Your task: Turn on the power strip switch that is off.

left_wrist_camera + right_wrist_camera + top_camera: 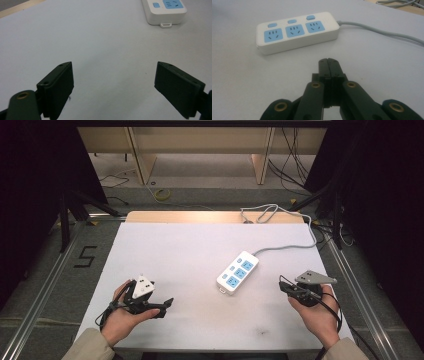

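Observation:
A white power strip (238,272) with three blue sockets and blue switches lies right of the table's middle; its grey cable (280,247) runs off to the far edge. In the right gripper view the power strip (297,31) lies just beyond my right gripper (328,62), whose jaws are pressed together with nothing between them. In the high view that right gripper (283,283) sits in a hand near the right front corner, pointing left. My left gripper (167,304) rests in a hand at the front left, pointing right. Its jaws stand wide apart over bare table, left gripper (113,82) empty, with the strip's end (165,12) farther off.
The table (190,255) has a pale grey top with a wooden strip at the far edge. Coiled cable (262,213) lies at the far right. Metal rails run along both sides, and dark curtains and stands flank the table.

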Tool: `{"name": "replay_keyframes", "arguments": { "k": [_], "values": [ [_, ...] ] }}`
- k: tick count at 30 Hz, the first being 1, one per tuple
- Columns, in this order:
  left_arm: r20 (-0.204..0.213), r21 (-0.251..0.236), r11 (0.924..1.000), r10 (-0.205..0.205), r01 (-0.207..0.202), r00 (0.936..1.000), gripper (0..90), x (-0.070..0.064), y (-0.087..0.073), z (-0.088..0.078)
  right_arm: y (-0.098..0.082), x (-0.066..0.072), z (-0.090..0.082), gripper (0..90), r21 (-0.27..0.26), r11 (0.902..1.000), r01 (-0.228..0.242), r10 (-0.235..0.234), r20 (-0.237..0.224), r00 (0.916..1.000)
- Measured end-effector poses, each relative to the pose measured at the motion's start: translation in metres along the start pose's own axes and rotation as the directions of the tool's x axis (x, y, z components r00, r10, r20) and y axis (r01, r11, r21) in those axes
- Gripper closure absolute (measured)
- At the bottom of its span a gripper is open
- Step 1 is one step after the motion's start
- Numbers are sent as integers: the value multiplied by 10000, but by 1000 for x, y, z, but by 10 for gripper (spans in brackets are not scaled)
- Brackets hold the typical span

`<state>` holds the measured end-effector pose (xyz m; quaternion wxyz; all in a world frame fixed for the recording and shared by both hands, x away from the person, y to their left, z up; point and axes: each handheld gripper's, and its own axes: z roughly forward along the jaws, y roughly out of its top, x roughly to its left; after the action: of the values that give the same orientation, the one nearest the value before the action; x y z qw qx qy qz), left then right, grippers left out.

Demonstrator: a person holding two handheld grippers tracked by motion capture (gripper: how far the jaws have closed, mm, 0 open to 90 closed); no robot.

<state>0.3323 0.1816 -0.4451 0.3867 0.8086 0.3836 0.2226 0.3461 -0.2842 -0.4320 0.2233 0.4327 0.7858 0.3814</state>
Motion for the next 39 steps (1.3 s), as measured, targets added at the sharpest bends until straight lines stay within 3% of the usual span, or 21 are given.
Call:
{"name": "replay_keyframes", "arguments": {
  "k": [5, 39],
  "values": [
    [-34, -65, 9998, 174, -175, 9998, 150, -1, 1, -1, 4, 2, 3, 900, 20, 10000, 55, -55, -39, 10000],
    [-238, -191, 9996, 180, -184, 9996, 133, 1, 0, -1, 23, 8, 17, 900, 56, 9985, 552, -551, -110, 9984]
  ]
}}
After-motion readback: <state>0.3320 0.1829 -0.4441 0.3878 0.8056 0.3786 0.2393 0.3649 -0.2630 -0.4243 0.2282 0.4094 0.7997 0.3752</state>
